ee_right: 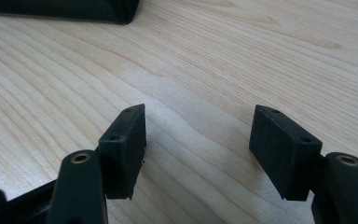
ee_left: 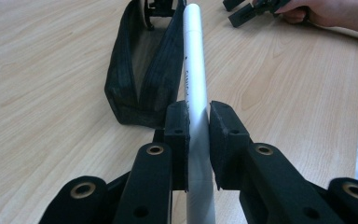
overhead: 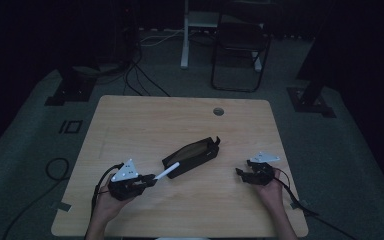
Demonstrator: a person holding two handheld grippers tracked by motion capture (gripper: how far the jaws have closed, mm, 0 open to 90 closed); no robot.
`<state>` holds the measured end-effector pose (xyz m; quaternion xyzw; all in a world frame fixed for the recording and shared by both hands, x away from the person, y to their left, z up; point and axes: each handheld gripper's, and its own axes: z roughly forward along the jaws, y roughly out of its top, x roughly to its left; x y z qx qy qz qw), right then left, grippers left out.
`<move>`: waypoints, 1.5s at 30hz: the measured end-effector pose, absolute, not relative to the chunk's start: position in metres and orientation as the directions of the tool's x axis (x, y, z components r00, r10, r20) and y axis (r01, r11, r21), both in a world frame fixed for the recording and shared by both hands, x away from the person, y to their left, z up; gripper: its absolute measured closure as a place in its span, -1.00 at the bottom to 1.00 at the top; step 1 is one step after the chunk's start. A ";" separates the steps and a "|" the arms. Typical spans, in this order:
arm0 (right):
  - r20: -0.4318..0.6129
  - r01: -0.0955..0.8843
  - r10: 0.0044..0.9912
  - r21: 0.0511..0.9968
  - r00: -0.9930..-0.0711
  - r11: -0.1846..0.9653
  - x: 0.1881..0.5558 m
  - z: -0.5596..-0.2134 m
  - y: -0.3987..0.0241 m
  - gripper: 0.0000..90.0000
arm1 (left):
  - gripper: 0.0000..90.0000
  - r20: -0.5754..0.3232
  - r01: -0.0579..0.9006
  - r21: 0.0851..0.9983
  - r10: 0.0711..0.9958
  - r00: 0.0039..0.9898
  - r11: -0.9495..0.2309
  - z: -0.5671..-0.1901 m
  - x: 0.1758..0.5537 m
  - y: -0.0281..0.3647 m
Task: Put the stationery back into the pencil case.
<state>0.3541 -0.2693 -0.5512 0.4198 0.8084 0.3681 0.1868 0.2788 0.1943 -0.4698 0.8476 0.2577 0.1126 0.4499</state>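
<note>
high view, left gripper: near the front left of the table, just beside the near end of the black pouch; its jaws are clamped on a white pen.
high view, pen: slants from the jaws up toward the pouch, its far tip at the pouch's near end.
high view, right gripper: well apart from the pouch, off its right side, low over the table.
left gripper view, left gripper: both pads press the pen from either side, closed tight around its barrel.
left gripper view, pouch: open, lying just left of the pen, which runs along its right wall.
right gripper view, right gripper: jaws parted about halfway, only bare table between them, gripping nothing.
right gripper view, pouch: a dark edge far beyond the jaws, at the upper left.
</note>
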 end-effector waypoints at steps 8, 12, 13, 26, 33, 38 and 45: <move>0.007 0.541 0.816 0.752 -0.578 0.377 0.354 -0.551 -0.269 -0.20 | 0.75 -0.024 0.323 0.823 0.540 0.841 -0.467 -0.464 0.280 0.194; 0.007 0.541 0.816 0.752 -0.578 0.377 0.354 -0.551 -0.269 -0.20 | 0.75 -0.023 0.322 0.825 0.542 0.840 -0.465 -0.462 0.281 0.194; 0.007 0.541 0.816 0.752 -0.578 0.377 0.354 -0.551 -0.269 -0.20 | 0.75 -0.020 0.321 0.825 0.543 0.839 -0.465 -0.461 0.282 0.194; 0.007 0.541 0.816 0.752 -0.578 0.377 0.354 -0.551 -0.269 -0.20 | 0.75 -0.013 0.314 0.828 0.544 0.839 -0.464 -0.458 0.287 0.194; 0.007 0.541 0.816 0.752 -0.578 0.377 0.354 -0.551 -0.269 -0.20 | 0.75 -0.012 0.316 0.828 0.549 0.835 -0.462 -0.457 0.289 0.193; 0.007 0.541 0.816 0.752 -0.578 0.377 0.354 -0.551 -0.269 -0.20 | 0.75 -0.008 0.314 0.828 0.549 0.836 -0.465 -0.456 0.291 0.192; 0.007 0.541 0.816 0.752 -0.578 0.377 0.354 -0.551 -0.269 -0.20 | 0.75 -0.005 0.309 0.829 0.548 0.837 -0.466 -0.454 0.293 0.191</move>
